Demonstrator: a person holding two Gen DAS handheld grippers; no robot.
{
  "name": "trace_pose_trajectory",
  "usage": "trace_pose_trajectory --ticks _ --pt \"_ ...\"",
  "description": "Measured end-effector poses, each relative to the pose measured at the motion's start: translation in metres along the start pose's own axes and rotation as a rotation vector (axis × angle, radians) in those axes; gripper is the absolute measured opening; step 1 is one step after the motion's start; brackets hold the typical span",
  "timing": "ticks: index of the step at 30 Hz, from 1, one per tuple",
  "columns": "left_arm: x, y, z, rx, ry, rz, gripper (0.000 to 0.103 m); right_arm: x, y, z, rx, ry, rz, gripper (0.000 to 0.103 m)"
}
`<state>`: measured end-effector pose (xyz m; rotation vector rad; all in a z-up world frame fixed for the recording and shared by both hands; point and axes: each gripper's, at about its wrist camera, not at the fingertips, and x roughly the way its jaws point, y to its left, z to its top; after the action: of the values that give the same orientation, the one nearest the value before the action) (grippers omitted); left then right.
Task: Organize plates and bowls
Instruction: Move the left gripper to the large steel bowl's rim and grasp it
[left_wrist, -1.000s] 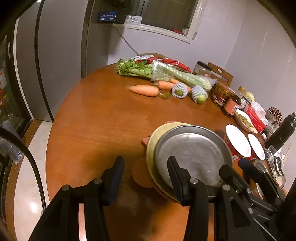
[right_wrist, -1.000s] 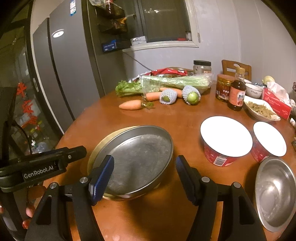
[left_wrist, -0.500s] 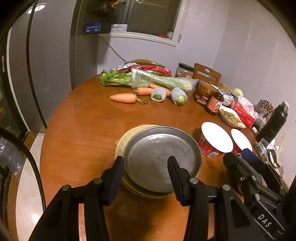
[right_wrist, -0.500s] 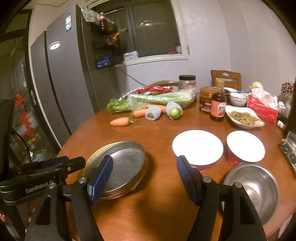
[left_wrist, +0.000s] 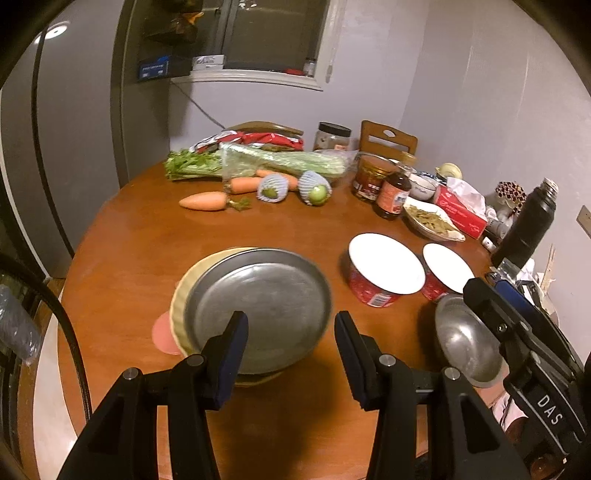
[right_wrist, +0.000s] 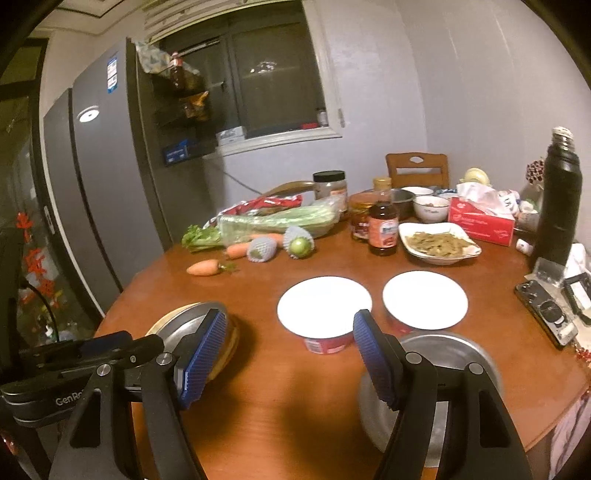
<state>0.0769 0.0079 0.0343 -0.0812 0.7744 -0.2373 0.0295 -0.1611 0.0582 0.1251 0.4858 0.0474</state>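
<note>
A steel plate (left_wrist: 258, 306) lies stacked on a yellow plate (left_wrist: 184, 291) on the round wooden table (left_wrist: 122, 251); the stack also shows in the right wrist view (right_wrist: 184, 325). My left gripper (left_wrist: 291, 354) is open and empty, just in front of the stack. A steel bowl (left_wrist: 465, 343) sits at the right; in the right wrist view the bowl (right_wrist: 454, 354) lies behind my right finger. My right gripper (right_wrist: 291, 362) is open and empty above the table's near part. Two red tubs with white lids (right_wrist: 325, 314) (right_wrist: 424, 302) stand beyond it.
Carrots (left_wrist: 203, 201), celery (left_wrist: 280, 158), netted fruit (left_wrist: 314, 188), jars and a sauce bottle (right_wrist: 382, 232) lie at the back. A dish of food (right_wrist: 439, 245), tissue box (right_wrist: 480, 221), black flask (right_wrist: 559, 203) and phone (right_wrist: 546, 314) crowd the right edge. A fridge (right_wrist: 103, 184) stands left.
Both grippers have pulled back and up from the plate stack. The right gripper has swung right, over toward the steel bowl and the tubs. Both stay open.
</note>
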Motion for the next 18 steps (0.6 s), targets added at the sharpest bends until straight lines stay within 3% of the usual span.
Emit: trace_pose_trajectory --ticks 8,18 --pt "-0.003 -0.032 -0.001 0.038 -0.005 -0.032 0.049 -0.022 -0.028 0.002 0.02 -0.034 -0.026 0.073" --pt "0.002 -0.076 -0.001 0.087 -0.004 -0.054 0.049 -0.05 -0.078 0.001 0.052 -0.081 -0.119 0.073"
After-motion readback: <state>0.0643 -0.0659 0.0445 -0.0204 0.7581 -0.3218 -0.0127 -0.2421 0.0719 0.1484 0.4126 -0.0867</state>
